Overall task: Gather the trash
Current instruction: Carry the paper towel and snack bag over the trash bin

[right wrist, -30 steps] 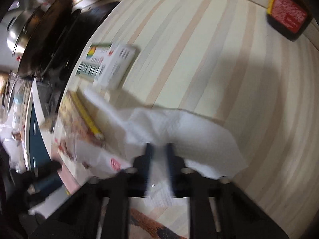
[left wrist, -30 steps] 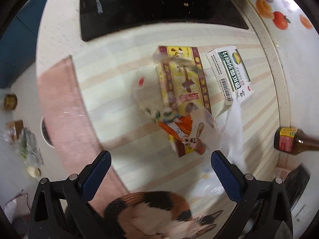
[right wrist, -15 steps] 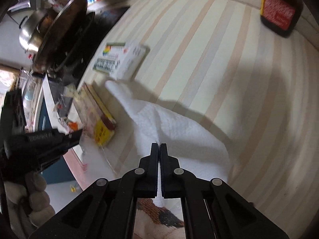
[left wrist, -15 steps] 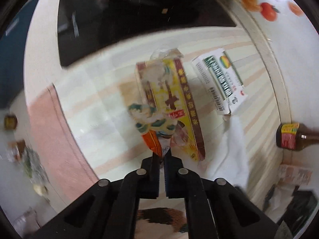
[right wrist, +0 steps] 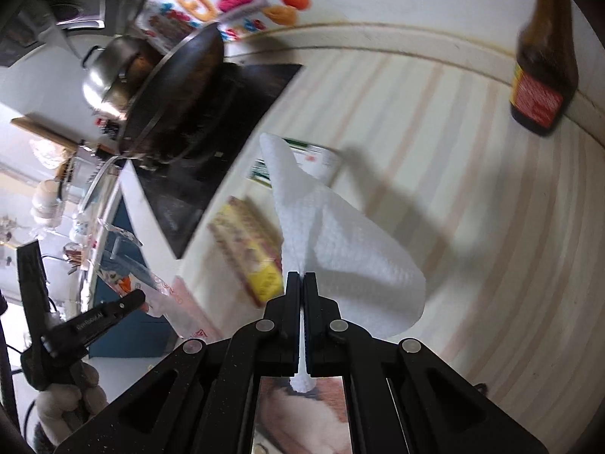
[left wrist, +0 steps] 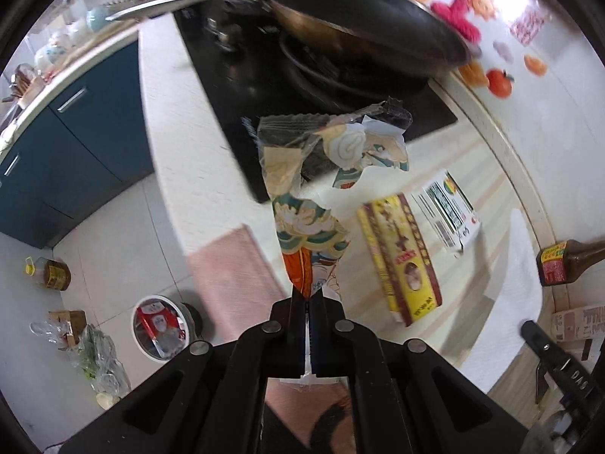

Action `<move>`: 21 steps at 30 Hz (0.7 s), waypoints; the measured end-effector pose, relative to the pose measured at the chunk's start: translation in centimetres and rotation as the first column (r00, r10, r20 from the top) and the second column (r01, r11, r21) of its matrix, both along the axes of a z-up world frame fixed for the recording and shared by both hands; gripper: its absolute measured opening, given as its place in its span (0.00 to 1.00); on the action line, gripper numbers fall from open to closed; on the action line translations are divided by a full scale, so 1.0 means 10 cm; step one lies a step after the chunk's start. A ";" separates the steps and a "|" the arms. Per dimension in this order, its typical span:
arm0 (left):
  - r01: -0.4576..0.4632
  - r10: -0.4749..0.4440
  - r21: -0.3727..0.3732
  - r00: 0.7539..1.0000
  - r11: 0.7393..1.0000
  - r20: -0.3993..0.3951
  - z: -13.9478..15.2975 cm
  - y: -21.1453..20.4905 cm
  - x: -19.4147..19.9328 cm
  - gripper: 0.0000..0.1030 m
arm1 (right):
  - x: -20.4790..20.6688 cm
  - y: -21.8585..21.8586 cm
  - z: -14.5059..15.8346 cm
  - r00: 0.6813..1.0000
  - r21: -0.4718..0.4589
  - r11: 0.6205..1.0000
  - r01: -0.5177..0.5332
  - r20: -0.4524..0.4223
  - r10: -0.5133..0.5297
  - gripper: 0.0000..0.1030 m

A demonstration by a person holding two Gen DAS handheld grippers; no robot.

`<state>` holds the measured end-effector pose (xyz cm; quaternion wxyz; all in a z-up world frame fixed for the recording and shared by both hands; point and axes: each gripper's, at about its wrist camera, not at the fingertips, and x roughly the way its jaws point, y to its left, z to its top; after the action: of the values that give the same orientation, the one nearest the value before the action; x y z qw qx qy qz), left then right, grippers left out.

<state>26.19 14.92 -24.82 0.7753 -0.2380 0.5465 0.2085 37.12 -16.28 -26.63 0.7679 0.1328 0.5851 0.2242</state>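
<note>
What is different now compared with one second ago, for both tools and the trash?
The left tool, open a second ago, has shut on the torn wrapper and lifted it off the counter. The right tool stayed shut on the paper towel and raised it. The yellow box, white box and brown bottle stayed in place.

A home kitchen: wok [left wrist: 363, 26] on black hob [left wrist: 264, 87], striped countertop [right wrist: 472, 208], blue cabinets [left wrist: 68, 143].

boxes [left wrist: 401, 257] on counter [left wrist: 487, 174]; bin [left wrist: 160, 325] on floor [left wrist: 113, 234]
</note>
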 end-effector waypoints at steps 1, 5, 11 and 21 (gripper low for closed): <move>-0.009 0.009 0.000 1.000 1.000 0.010 0.04 0.06 -0.06 0.00 | -0.03 0.06 0.07 1.000 0.010 1.000 -0.008 0.008 0.008 0.01; -0.043 0.040 0.057 0.998 0.997 0.049 0.21 0.27 -0.33 0.00 | -0.20 0.39 0.34 0.997 0.034 0.997 -0.063 0.050 0.062 0.01; -0.132 0.123 0.103 0.988 0.986 0.095 0.36 0.68 -0.95 0.00 | -0.56 1.08 0.51 0.978 0.051 0.978 -0.201 0.076 0.196 0.01; -0.368 0.365 0.049 0.929 0.928 0.067 0.02 1.49 -2.19 0.00 | -1.38 2.48 0.19 0.889 0.053 0.888 -0.457 0.011 0.457 0.01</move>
<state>4.28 29.82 -24.62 0.7447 -0.3181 0.4638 0.3593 23.29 8.52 -24.72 0.6892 0.0123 0.5943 0.4143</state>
